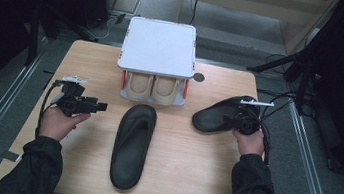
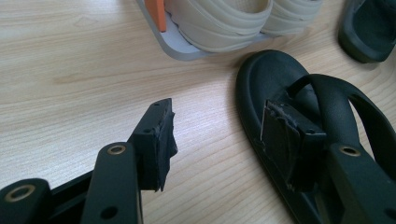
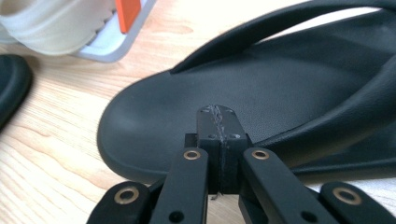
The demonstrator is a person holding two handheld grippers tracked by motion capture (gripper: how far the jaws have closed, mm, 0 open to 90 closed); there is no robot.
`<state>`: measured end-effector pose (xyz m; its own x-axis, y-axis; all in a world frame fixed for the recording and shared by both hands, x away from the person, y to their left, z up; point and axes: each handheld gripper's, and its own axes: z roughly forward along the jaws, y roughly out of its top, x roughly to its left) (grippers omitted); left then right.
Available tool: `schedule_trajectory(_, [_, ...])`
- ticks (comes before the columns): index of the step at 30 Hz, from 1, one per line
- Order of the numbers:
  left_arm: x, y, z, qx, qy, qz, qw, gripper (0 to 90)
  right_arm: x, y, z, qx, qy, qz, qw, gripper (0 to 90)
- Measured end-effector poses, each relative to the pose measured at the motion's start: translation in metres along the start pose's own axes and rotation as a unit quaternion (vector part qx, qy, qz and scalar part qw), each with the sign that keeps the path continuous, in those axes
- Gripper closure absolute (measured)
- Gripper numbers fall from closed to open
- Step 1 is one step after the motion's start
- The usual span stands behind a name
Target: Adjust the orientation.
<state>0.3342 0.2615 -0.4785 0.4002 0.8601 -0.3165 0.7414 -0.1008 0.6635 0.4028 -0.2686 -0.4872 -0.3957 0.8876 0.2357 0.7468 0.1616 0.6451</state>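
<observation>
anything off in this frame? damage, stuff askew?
Pads look worn: the left gripper has frayed, peeling pad edges. The two black sandals aren't paired: one lies lengthwise mid-table, the other lies skewed by the right gripper. No spills.

I can read no text, brand, number or sign anywhere here. The black sandals (image 1: 132,145), the grey rack (image 1: 159,47) behind them and my desk (image 1: 190,175) all look unmarked.

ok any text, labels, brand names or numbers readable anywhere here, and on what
None can be read.
Black flip-flops: no brand mark shows on the soles or straps.
Beige sandals and grey rack: plain.
Left gripper and right gripper: no markings.
</observation>
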Motion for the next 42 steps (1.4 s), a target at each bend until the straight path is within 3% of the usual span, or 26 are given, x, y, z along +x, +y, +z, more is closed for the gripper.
schedule_trajectory(5, [0.0,0.0,0.0,0.0,-0.001,0.0,1.0,44.5,-0.001,-0.002,-0.013,-0.023,-0.009,0.007,0.9997,86.6])
schedule_trajectory(11, [0.0,0.0,0.0,-0.001,-0.001,0.0,1.0,44.5,-0.009,-0.007,-0.024,-0.047,-0.039,0.038,0.9974,64.0])
schedule_trajectory(15, [0.0,0.0,0.0,0.0,-0.001,0.0,1.0,44.4,-0.015,-0.008,-0.02,-0.046,-0.058,0.063,0.9953,47.4])
schedule_trajectory(19, [0.001,-0.001,-0.001,0.002,0.001,0.001,1.0,44.4,-0.018,-0.009,-0.012,-0.04,-0.074,0.081,0.9932,43.6])
schedule_trajectory(27, [0.001,-0.005,-0.004,0.0,0.005,0.0,1.0,44.5,-0.019,-0.006,0.001,-0.04,-0.103,0.086,0.9902,37.0])
schedule_trajectory(31, [0.003,-0.007,-0.007,-0.002,0.007,-0.004,1.0,44.4,-0.023,-0.006,0.004,-0.039,-0.095,0.099,0.9898,36.6])
schedule_trajectory(42, [0.005,-0.011,-0.012,-0.004,0.012,-0.006,0.9999,44.5,-0.024,-0.001,0.015,-0.029,-0.107,0.094,0.9894,38.2])
